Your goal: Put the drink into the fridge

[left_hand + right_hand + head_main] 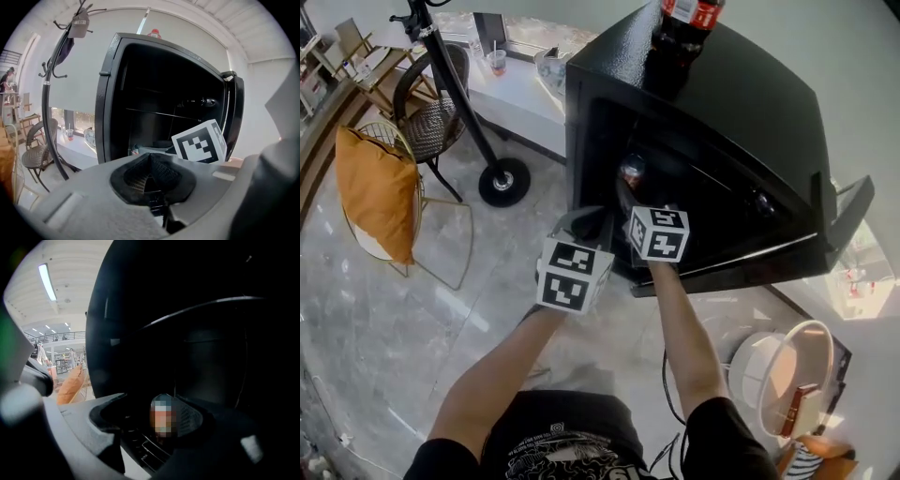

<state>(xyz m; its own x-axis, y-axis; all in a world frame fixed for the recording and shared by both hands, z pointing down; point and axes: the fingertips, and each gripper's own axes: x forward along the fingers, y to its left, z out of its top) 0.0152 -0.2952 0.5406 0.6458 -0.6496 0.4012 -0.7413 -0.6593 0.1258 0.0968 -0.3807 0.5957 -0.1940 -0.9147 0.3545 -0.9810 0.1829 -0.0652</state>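
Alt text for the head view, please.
The right tool holds a drink can at the mouth of an open black fridge, seen from above. The left tool hangs beside it, outside the fridge; a dark soda bottle stands on top.

Black short-sleeved T-shirt with white print [558, 448]. The left gripper [150, 171] and right gripper [163, 420] are grey, each with a white, black-marked cube.

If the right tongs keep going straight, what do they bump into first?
Probably the back wall of the fridge: the right tongs, holding the can, point into its dark inside, nothing else showing ahead. Depth is unclear.
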